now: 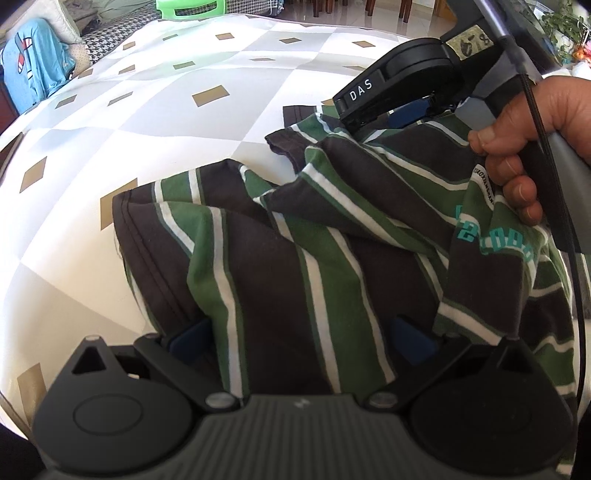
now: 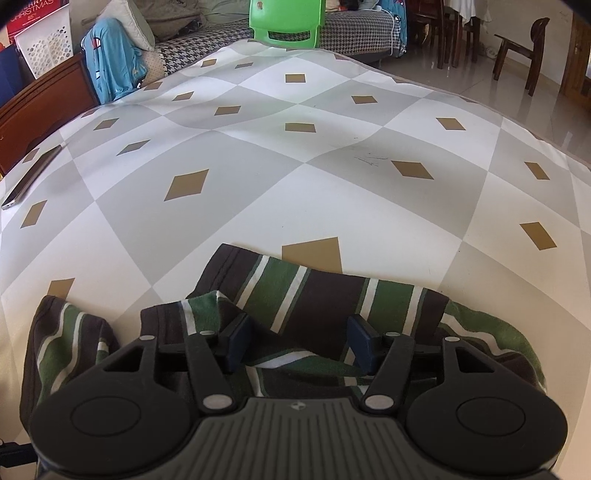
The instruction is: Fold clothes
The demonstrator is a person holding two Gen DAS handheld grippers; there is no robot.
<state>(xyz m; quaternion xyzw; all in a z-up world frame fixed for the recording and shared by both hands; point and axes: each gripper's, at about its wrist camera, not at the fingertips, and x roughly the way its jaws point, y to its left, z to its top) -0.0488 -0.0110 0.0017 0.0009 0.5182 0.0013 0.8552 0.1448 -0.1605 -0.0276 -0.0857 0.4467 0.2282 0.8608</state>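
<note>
A brown, green and white striped shirt (image 1: 295, 240) lies rumpled on the diamond-patterned table cover (image 1: 166, 110). My left gripper (image 1: 301, 339) is open, its jaws wide apart, low over the shirt's near part, with cloth between its blue pads. My right gripper (image 1: 400, 116) shows at the upper right of the left wrist view, held by a hand, resting on the shirt's far edge. In the right wrist view the right gripper (image 2: 301, 341) is open over a folded part of the shirt (image 2: 314, 295), cloth lying between the fingers.
A phone (image 2: 29, 177) lies at the table's left edge. A green plastic chair (image 2: 286, 20) and a houndstooth sofa (image 2: 207, 44) with a blue garment (image 2: 110, 59) stand behind. Wooden chairs (image 2: 524, 48) stand at the far right on a tiled floor.
</note>
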